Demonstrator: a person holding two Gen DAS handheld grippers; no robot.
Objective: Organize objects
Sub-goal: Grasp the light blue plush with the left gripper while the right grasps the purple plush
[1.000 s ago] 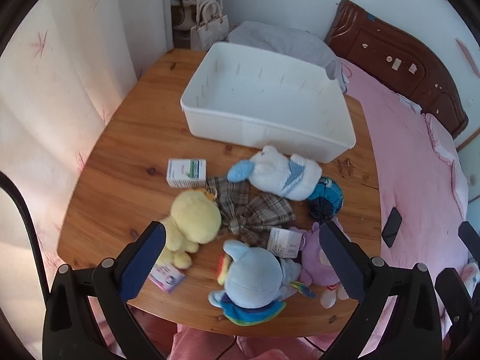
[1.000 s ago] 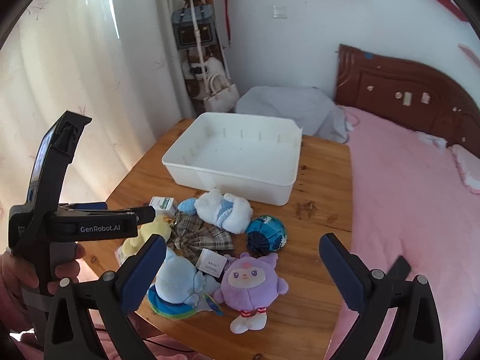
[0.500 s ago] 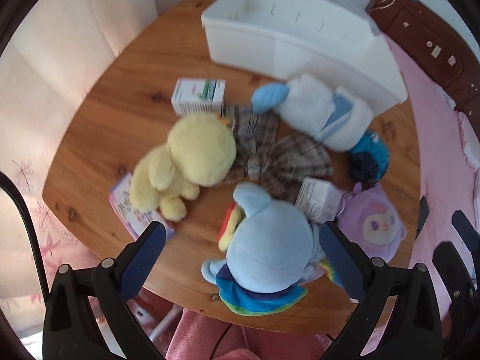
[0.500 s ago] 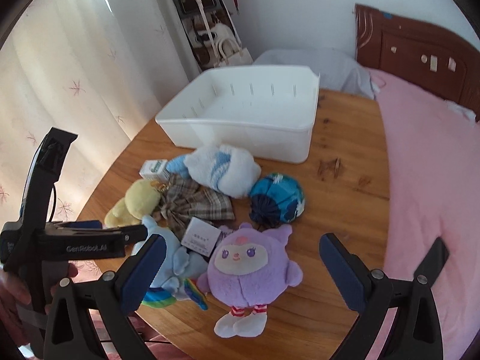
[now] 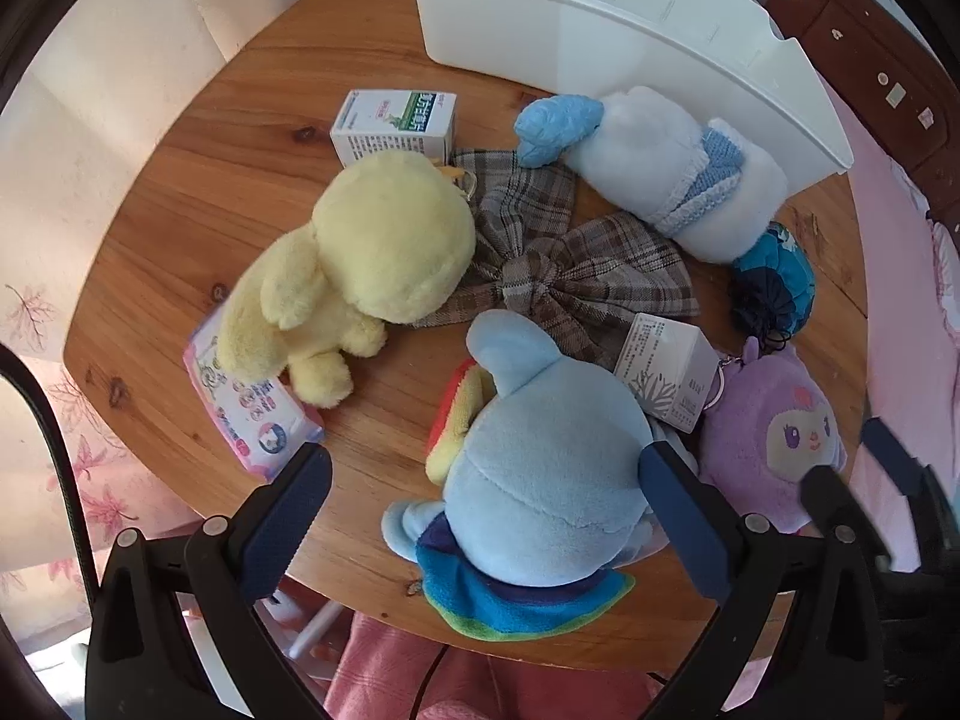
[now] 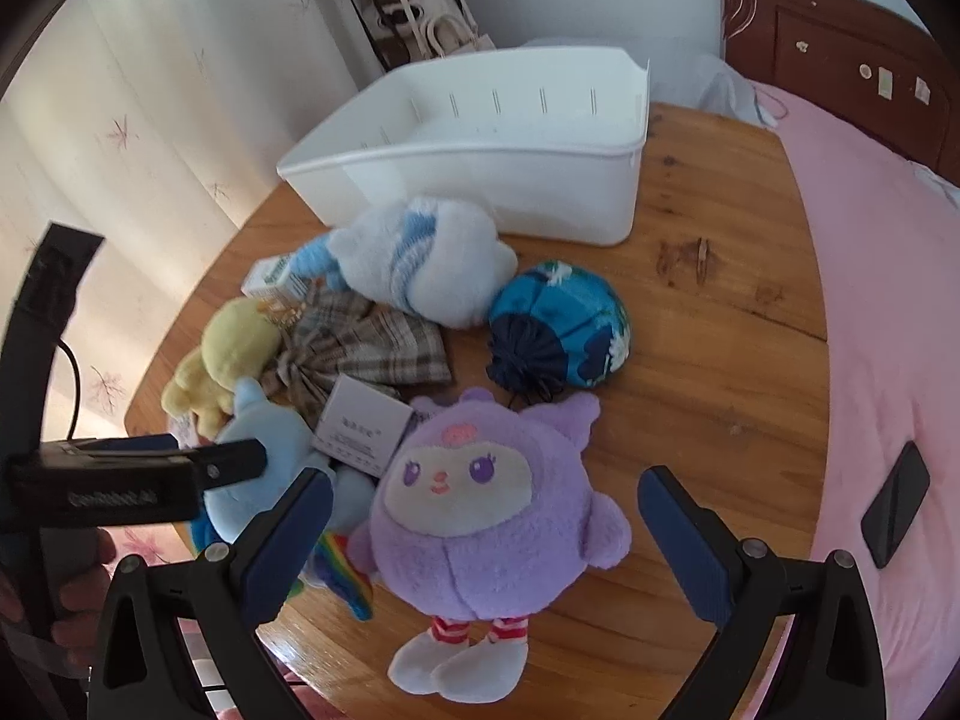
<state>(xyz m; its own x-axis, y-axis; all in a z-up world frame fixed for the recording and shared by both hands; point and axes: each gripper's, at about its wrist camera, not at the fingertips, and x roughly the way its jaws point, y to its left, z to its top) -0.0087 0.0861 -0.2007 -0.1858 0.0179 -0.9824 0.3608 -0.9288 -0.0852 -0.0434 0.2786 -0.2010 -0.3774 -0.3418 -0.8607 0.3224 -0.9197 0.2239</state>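
Note:
My left gripper (image 5: 486, 516) is open, its jaws on either side of a light blue plush (image 5: 540, 456) at the table's near edge. My right gripper (image 6: 480, 534) is open around a purple plush (image 6: 480, 504). Also on the table lie a yellow plush (image 5: 372, 258), a white and blue plush (image 5: 672, 180), a plaid bow (image 5: 552, 264), a blue pouch (image 6: 558, 330), two small boxes (image 5: 396, 120) (image 5: 666, 372) and a pink packet (image 5: 252, 414). A white bin (image 6: 480, 162) stands empty at the far side.
The round wooden table (image 6: 708, 360) has a pink bed (image 6: 888, 300) to its right with a black phone (image 6: 894, 504) on it. A curtain (image 6: 150, 90) hangs to the left. Bags hang on a rack (image 6: 420, 12) behind the bin.
Both grippers have dropped and moved forward toward the toys. The left now straddles the blue plush and the right the purple plush. Nothing on the table has moved.

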